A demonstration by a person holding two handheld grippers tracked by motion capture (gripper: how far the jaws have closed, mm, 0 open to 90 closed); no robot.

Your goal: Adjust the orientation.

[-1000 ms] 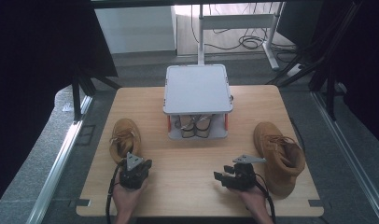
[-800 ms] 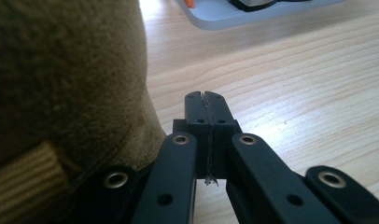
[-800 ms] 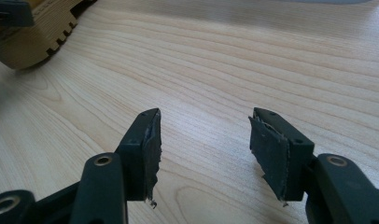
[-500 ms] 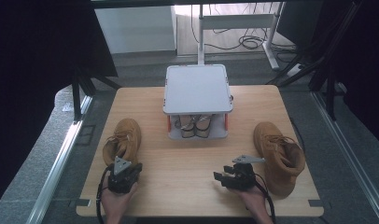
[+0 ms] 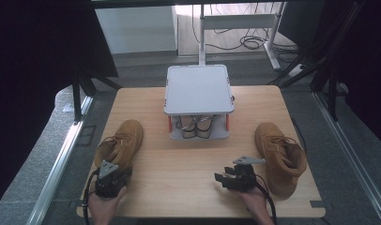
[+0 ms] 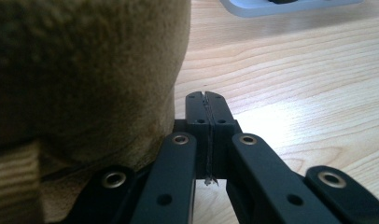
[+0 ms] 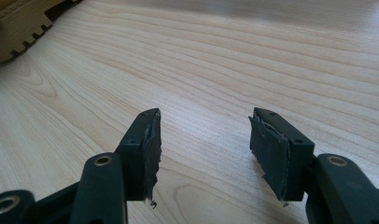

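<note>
Two tan suede boots lie on the wooden table [image 5: 188, 159], the left boot [image 5: 120, 143] by the left edge and the right boot [image 5: 280, 157] by the right edge. My left gripper [image 5: 114, 174] sits at the heel of the left boot, near the front edge. In the left gripper view, the gripper [image 6: 207, 100] has its jaws pressed together with nothing between them, and the boot's heel [image 6: 85, 70] bulks just to their left. My right gripper [image 5: 219, 178] rests left of the right boot and points left. Seen from the right gripper view, that gripper [image 7: 204, 135] stands open over bare wood.
A grey two-level rack [image 5: 198, 89] stands at the middle back of the table, with a pair of shoes [image 5: 194, 126] on its lower shelf. The rack's base [image 6: 290, 7] lies far ahead of the left jaws. A boot sole [image 7: 15, 23] shows at the upper left.
My left gripper has drawn back toward the front edge and to the left, and the left boot has shifted slightly left with it. The right gripper has stayed put.
</note>
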